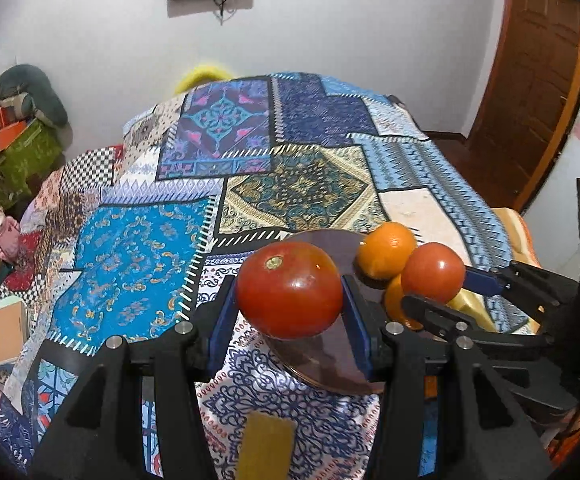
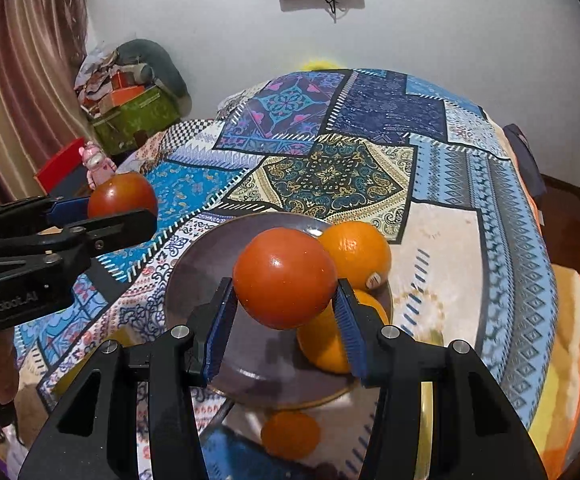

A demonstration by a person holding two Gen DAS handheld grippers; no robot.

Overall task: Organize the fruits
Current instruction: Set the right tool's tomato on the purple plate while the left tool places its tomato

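Red tomato [image 1: 289, 289] clamped between the blue pads [image 1: 222, 312] of the left gripper [image 1: 290, 312], raised above the near rim of a dark purple plate [image 1: 342, 248]. Jaws partly closed, pressing both flanks of the fruit, stem scar facing up. Second tomato [image 2: 283, 278], more orange-red, pinched the same way in the right gripper [image 2: 285, 320], hanging over the middle of the plate [image 2: 205, 256]. Seen from the left wrist, that second tomato [image 1: 433, 272] just right of the first, with the right gripper [image 1: 442, 292] reaching in from the right edge. Two oranges on the plate: one [image 2: 356, 254] at the far right rim, bearing a small sticker, another [image 2: 326, 340] nearer, partly hidden behind the right pad. Third orange [image 2: 290, 434] off the plate, lying on the patchwork cloth [image 2: 330, 176] near the bed's front edge. From the right wrist, left gripper [image 2: 123, 210] with its tomato [image 2: 123, 194] at the left, well apart from the plate.
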